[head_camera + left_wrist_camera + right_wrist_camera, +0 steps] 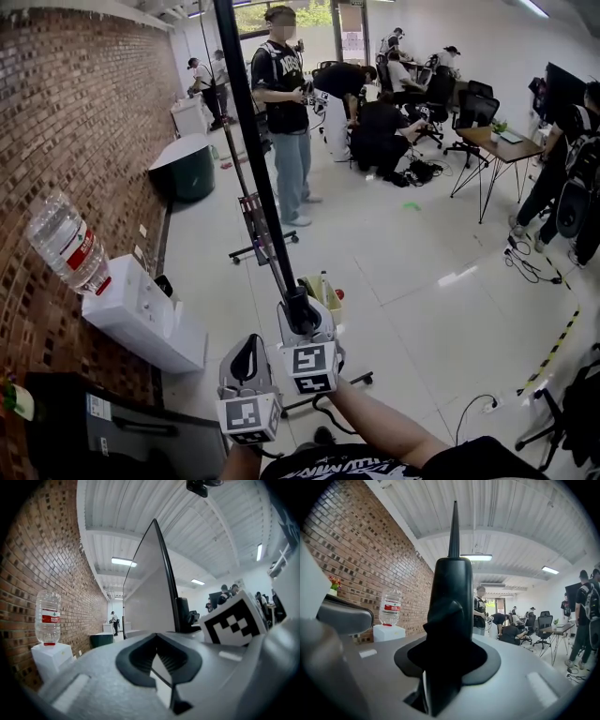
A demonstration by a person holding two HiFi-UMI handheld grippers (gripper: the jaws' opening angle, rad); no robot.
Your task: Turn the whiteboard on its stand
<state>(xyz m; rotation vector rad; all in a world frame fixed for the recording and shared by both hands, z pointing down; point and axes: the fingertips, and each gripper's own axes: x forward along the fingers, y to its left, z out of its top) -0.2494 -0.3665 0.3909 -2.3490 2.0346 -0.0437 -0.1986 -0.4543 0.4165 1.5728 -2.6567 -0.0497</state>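
Right gripper [299,312] held the whiteboard [255,141]
Its jaws clamped the black edge; the left gripper [248,362], just beside, had jaws closed, empty.

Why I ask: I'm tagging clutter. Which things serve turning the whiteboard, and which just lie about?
Job: grey-white, black-framed whiteboard; its black metal stand; right gripper, shut on the frame edge.
Lying about: clear plastic water bottle with red label; white box dispenser under it; brown wooden desk; black office chair.
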